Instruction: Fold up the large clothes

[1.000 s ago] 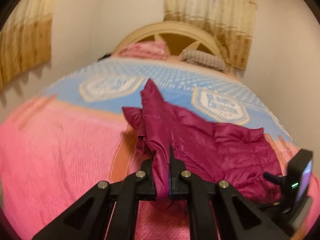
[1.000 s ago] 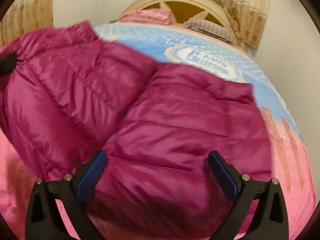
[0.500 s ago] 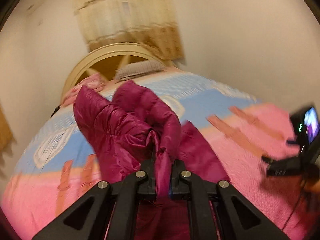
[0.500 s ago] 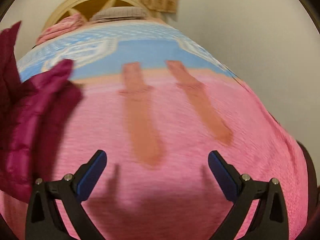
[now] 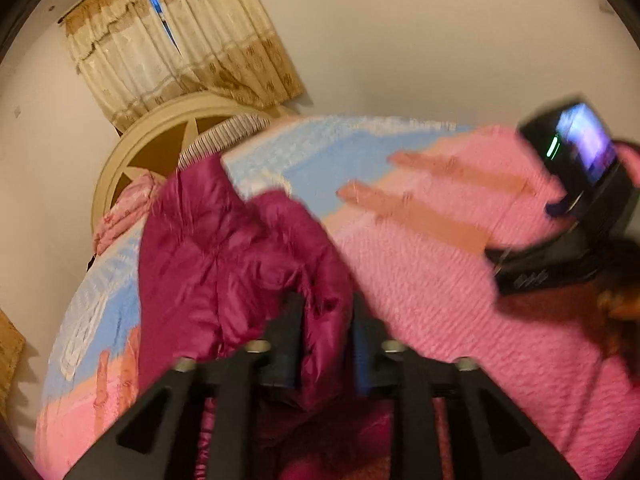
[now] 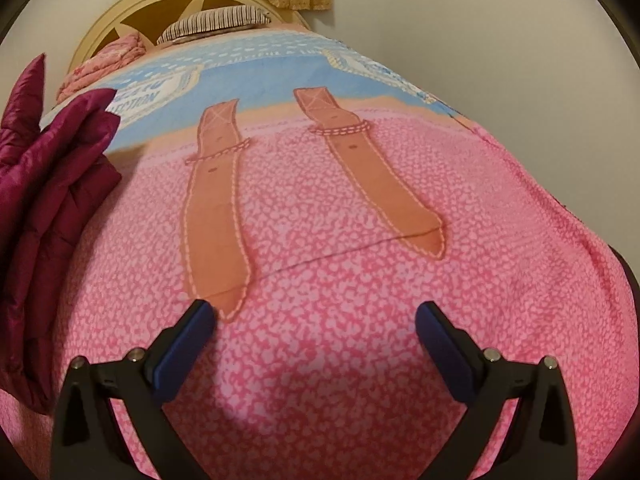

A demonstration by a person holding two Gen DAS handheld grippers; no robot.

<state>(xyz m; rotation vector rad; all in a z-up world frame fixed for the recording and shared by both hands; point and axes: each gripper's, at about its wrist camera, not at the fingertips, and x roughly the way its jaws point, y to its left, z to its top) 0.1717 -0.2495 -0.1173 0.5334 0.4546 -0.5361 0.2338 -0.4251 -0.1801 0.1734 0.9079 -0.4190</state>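
Observation:
A magenta puffer jacket (image 5: 224, 256) hangs bunched from my left gripper (image 5: 325, 312), which is shut on a fold of it and holds it up above the bed. The same jacket shows at the left edge of the right wrist view (image 6: 44, 200), draped down onto the pink bedspread (image 6: 340, 360). My right gripper (image 6: 316, 316) is open and empty, low over the pink bedspread to the right of the jacket. It also shows at the right of the left wrist view (image 5: 576, 200), blurred.
The bed has a cream arched headboard (image 6: 172, 0), a striped pillow (image 6: 216, 20) and folded pink bedding (image 6: 104, 64) at its far end. Walls stand close on the right. Curtains (image 5: 180, 56) hang behind the headboard.
My left gripper has lifted and swung the jacket up off the bed, tilting its view. My right gripper has moved off the jacket to the right, over bare bedspread.

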